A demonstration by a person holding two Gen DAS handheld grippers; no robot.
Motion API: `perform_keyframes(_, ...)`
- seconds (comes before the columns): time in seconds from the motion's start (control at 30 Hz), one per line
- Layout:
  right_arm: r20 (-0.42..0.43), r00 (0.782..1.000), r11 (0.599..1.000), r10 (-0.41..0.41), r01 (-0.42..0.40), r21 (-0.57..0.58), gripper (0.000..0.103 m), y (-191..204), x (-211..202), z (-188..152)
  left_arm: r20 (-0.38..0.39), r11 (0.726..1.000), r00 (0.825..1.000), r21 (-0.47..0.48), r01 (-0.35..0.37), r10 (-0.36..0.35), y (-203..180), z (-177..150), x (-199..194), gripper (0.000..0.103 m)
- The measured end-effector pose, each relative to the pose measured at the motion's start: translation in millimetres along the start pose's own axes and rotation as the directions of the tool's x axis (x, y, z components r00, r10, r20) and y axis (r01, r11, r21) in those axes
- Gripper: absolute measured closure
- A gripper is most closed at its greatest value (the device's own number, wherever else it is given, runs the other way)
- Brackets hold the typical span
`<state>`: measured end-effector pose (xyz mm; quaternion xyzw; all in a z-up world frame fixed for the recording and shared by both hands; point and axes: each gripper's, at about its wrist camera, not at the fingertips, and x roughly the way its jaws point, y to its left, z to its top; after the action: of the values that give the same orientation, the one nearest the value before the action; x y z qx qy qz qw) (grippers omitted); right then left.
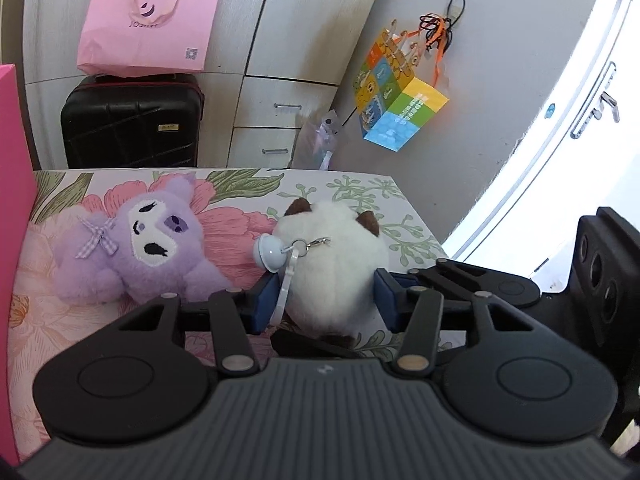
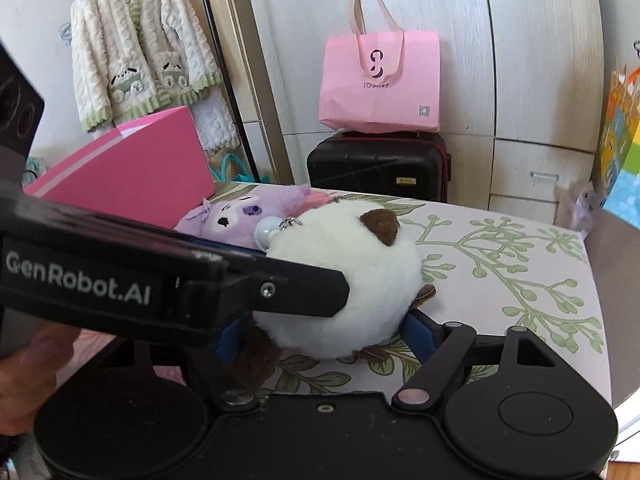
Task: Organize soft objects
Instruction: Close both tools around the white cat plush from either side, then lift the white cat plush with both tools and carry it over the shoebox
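A round white plush with brown ears (image 1: 336, 256) sits on the floral bed sheet (image 1: 56, 344). A pale blue bell and clip hang from it (image 1: 269, 254). My left gripper (image 1: 325, 300) has its blue pads on both sides of the plush and grips it. In the right wrist view the same white plush (image 2: 344, 276) sits between my right gripper's (image 2: 322, 338) blue pads, which press its lower sides. The left gripper's black body (image 2: 160, 280) crosses that view. A purple plush with a gingham bow (image 1: 136, 248) lies on its back to the left, also seen behind the white one (image 2: 240, 218).
A pink box (image 2: 132, 172) stands at the bed's left edge. A black suitcase (image 1: 132, 120) with a pink paper bag (image 1: 152, 20) on top stands beyond the bed by the wardrobe. A colourful gift bag (image 1: 396, 100) hangs on the wall. The bed's right edge (image 2: 596, 280) drops off.
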<state>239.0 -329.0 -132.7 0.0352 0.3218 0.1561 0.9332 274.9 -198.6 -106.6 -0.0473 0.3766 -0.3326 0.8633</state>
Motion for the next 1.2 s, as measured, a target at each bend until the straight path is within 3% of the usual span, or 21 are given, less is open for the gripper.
perform_keyframes(0.27, 0.022, 0.997, 0.997, -0.077, 0.078, -0.019, 0.034, 14.8, -7.0, -4.7, 0.025, 0.998, 0.999, 0.053, -0.029, 0.028, -15.2, -8.3, -9.3, 0.053)
perform_keyframes(0.63, 0.035, 0.995, 0.995, -0.092, 0.090, 0.051, 0.034, 40.2, -42.9, -30.8, 0.006, 0.996, 1.000, 0.092, -0.020, 0.020, -32.4, -34.8, -46.8, 0.053)
perform_keyframes(1.2, 0.063, 0.991, 0.993, -0.118, 0.117, 0.014, 0.034, 105.8, -94.0, -60.4, 0.035, 0.985, 0.999, 0.169, -0.032, 0.027, -50.2, -84.9, -121.9, 0.053)
